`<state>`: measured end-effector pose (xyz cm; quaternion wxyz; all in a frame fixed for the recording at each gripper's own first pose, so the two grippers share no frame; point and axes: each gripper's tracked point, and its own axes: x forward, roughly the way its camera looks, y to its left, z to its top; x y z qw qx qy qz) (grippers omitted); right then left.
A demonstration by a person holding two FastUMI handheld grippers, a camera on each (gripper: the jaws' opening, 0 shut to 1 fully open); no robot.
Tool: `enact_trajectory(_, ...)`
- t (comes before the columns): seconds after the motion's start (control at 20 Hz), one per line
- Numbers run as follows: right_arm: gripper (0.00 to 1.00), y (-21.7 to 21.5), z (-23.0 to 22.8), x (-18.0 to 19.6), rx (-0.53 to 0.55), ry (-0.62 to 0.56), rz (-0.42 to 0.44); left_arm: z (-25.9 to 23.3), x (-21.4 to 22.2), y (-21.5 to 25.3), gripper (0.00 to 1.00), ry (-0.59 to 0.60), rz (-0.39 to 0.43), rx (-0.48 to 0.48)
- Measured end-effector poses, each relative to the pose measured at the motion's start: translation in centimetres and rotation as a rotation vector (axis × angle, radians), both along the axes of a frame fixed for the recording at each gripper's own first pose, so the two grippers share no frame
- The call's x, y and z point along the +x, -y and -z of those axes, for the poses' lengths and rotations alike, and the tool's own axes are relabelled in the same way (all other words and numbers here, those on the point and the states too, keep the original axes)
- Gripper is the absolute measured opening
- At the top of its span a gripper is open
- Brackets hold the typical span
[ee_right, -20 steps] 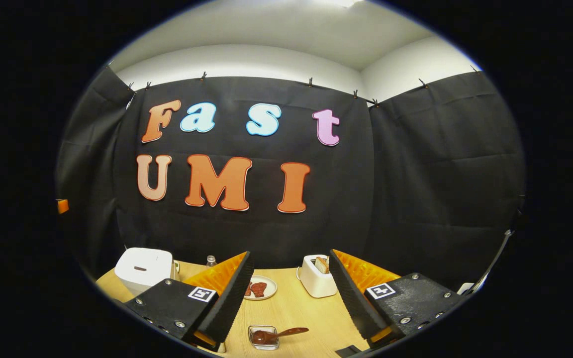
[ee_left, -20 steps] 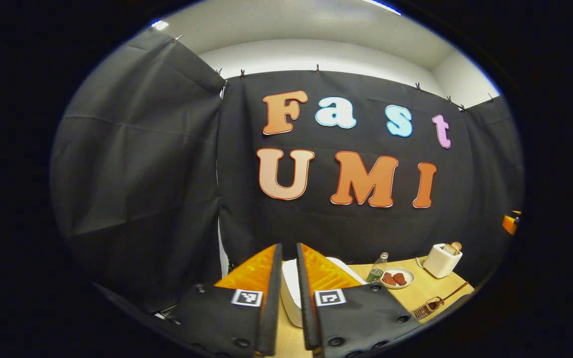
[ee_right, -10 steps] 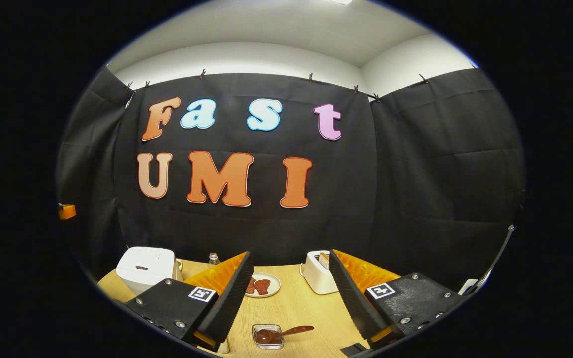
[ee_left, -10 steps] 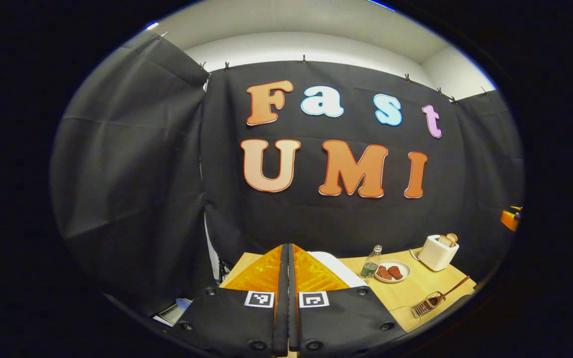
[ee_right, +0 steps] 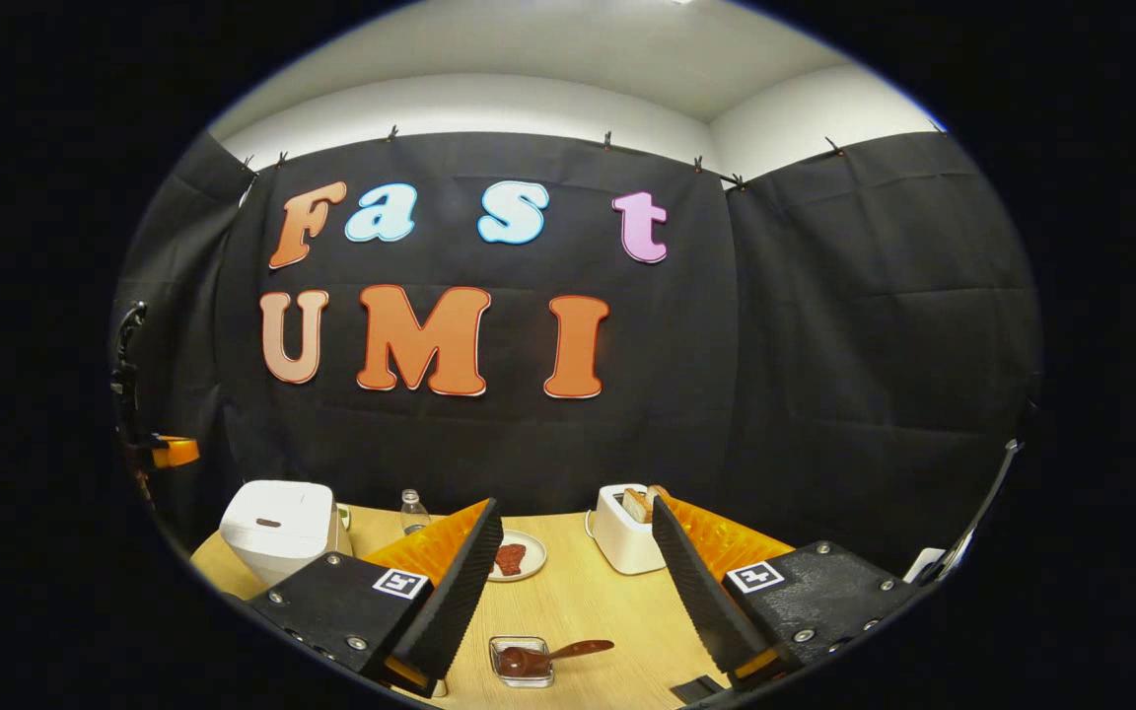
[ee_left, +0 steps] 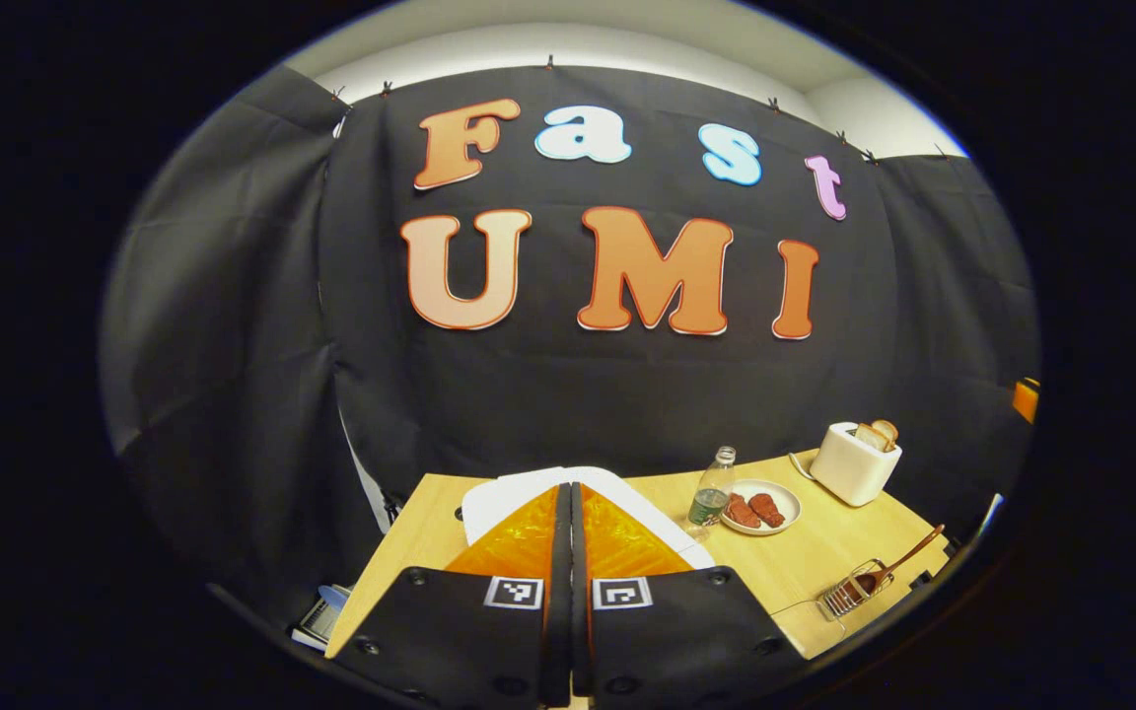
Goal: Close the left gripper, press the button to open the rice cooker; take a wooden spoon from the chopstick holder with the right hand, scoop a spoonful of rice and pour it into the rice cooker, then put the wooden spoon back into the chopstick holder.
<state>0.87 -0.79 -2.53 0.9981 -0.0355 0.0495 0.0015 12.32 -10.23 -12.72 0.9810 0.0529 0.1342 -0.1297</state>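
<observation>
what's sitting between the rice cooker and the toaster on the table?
In the right gripper view, a small bottle and a plate of food stand between the rice cooker and the toaster; the left gripper view shows the same.

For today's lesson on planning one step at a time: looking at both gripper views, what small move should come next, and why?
Probably lower the left gripper onto the rice cooker lid button. Its fingers are together, it hangs above the cooker, and the lid looks closed. The right gripper stands open.

White rice cooker [ee_right: 277, 525] lid down, table's left end — wooden spoon [ee_left: 898, 565] leaning in wire chopstick holder [ee_left: 849, 595].
</observation>
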Motion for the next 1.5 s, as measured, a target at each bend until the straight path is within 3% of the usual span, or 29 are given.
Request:
enact_trajectory(0.15, 0.95, 0.5, 0.5, 0.1, 0.0, -0.018, 0.015, 3.6, 2.0, 1.1, 0.05, -0.065, 0.02, 0.015)
enact_trajectory(0.5, 0.95, 1.9, 2.0, 0.4, -0.001, -0.058, 0.054, 12.4, 3.5, 2.7, 0.05, -0.266, 0.049, -0.05)
enact_trajectory(1.0, 0.95, 2.4, 3.6, 0.3, 0.003, -0.095, 0.068, 15.2, 3.8, 2.5, 0.05, -0.34, 0.048, 0.01)
enact_trajectory(1.25, 0.95, 2.1, 3.7, -0.1, 0.002, -0.092, 0.06, 13.6, 4.2, 2.5, 0.05, -0.292, 0.034, -0.016)
enact_trajectory(1.5, 0.95, 2.7, 2.8, -0.5, 0.021, -0.063, 0.066, 1.8, 5.4, 0.7, 0.05, -0.062, -0.059, -0.067)
